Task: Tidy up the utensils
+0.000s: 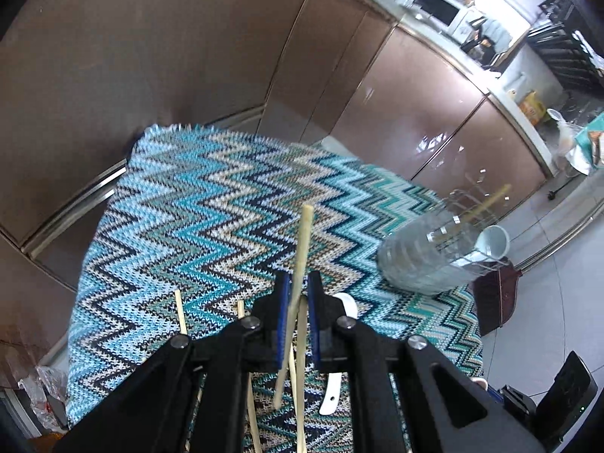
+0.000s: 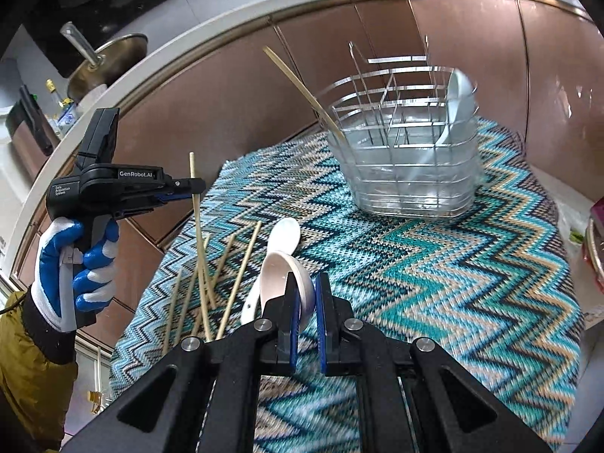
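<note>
My left gripper (image 1: 298, 283) is shut on a bamboo chopstick (image 1: 300, 249) and holds it upright above the zigzag cloth (image 1: 196, 204); it also shows in the right wrist view (image 2: 188, 185) with the chopstick (image 2: 197, 211). My right gripper (image 2: 305, 283) is shut on the bowl rim of a white ceramic spoon (image 2: 281, 275), lifted over the cloth (image 2: 415, 264). A second white spoon (image 2: 285, 234) and several loose chopsticks (image 2: 222, 264) lie on the cloth. The wire utensil basket (image 2: 407, 173) holds one chopstick (image 2: 298, 83) and one white spoon (image 2: 458, 105).
Brown cabinet fronts (image 1: 188, 49) run behind the table. The basket (image 1: 426, 253) stands near the cloth's right edge in the left wrist view. A pan (image 2: 105, 64) sits on the counter at the far left. Packets (image 2: 596, 234) lie off the table's right edge.
</note>
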A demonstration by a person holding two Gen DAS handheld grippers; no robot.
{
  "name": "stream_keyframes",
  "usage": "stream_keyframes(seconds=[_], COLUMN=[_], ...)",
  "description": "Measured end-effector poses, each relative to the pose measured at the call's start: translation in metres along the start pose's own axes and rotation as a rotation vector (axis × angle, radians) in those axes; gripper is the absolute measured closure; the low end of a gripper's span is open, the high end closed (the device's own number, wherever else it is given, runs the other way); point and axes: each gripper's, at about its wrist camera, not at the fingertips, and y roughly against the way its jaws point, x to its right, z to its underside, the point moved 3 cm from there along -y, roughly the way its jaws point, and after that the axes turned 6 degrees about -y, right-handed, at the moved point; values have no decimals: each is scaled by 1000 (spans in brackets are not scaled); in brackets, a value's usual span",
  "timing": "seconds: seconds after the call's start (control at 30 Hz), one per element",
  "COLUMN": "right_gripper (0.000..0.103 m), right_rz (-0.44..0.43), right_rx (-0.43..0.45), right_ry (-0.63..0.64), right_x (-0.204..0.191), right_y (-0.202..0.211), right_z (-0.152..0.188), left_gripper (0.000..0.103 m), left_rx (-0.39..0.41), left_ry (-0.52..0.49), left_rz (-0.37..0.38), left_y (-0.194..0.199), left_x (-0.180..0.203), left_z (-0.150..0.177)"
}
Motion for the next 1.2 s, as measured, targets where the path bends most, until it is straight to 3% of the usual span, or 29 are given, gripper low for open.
stream_keyframes(seconds=[0.4, 0.57, 1.2], right_gripper=[95, 95, 95], right_rz=[15, 0, -28], right_rx=[52, 61, 127], right_ry=[-23, -31, 3], right_x=[9, 8, -20], right_y=[39, 46, 90], right_z=[15, 19, 30], left_gripper=[94, 94, 94], left_rx=[69, 59, 136], left_ry=[5, -2, -28], left_rz=[55, 70, 144], left_y=[32, 48, 116], left_x=[9, 9, 24], left_z=[7, 15, 44])
